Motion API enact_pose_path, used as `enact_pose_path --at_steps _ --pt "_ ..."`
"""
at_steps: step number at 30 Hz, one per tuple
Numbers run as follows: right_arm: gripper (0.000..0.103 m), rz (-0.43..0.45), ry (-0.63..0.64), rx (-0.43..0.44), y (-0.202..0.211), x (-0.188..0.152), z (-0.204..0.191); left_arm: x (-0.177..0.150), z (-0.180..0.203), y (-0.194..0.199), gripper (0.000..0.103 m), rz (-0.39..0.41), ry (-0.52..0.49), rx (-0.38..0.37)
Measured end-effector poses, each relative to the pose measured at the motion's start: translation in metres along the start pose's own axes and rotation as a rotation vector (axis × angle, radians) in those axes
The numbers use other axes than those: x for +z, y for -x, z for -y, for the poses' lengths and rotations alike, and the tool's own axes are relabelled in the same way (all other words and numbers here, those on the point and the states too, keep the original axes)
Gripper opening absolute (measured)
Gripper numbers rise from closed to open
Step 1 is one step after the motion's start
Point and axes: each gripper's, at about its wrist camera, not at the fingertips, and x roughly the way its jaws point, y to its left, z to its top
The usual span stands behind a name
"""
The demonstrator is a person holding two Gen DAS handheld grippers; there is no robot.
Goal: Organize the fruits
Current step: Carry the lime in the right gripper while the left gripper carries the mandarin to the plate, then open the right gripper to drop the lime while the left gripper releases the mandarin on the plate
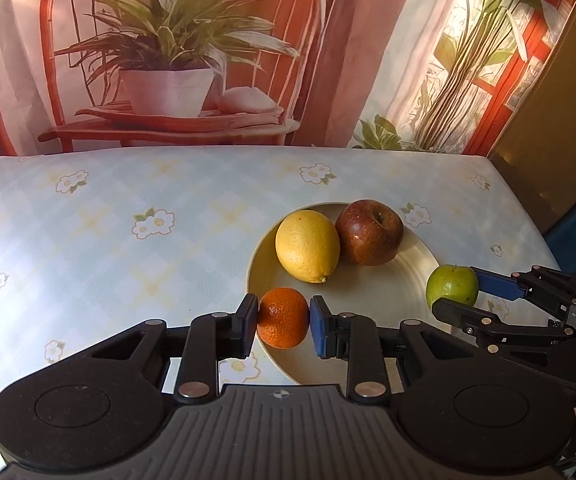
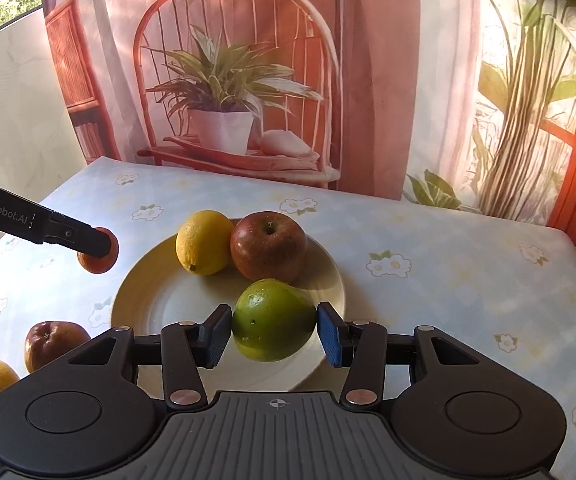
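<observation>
Your left gripper (image 1: 283,320) clamps the soft-skinned tangerine (image 1: 283,317); your right gripper (image 2: 274,332) holds the firm, smooth green apple (image 2: 273,320). Squeeze gently across their middles.

I see a printed backdrop (image 1: 191,52) of a red chair and potted plant behind the floral-clothed surface (image 1: 127,216); warm sunlight dapples both.

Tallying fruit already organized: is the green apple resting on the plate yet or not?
Not yet. The right gripper holds the green apple between its pads, apparently above the plate.
</observation>
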Motion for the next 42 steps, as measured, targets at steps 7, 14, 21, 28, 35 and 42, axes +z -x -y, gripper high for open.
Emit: enact_pose_path --at_steps 7,14,21,28,35,42 --pt "0.043 -0.069 0.035 0.003 -0.036 0.01 0.005 0.009 -0.003 -0.031 0.03 -0.054 -0.014 -0.002" --pt "0.043 -0.103 0.064 -0.016 -0.055 0.015 0.008 0.013 -0.004 -0.044 0.03 -0.059 -0.029 0.017" --pt "0.043 -0.088 0.04 -0.014 -0.059 0.014 0.012 0.017 -0.004 -0.05 0.03 -0.038 -0.025 0.032" --pt "0.043 -0.088 0.027 -0.016 -0.06 0.016 0.013 0.02 -0.001 -0.055 0.03 -0.023 -0.035 0.046" --pt "0.044 -0.084 0.005 -0.014 -0.06 0.014 0.015 0.021 -0.002 -0.055 0.03 -0.005 -0.033 0.046" --pt "0.043 -0.077 -0.015 -0.018 -0.056 0.014 0.016 0.021 -0.005 -0.054 0.031 -0.017 -0.025 0.037"
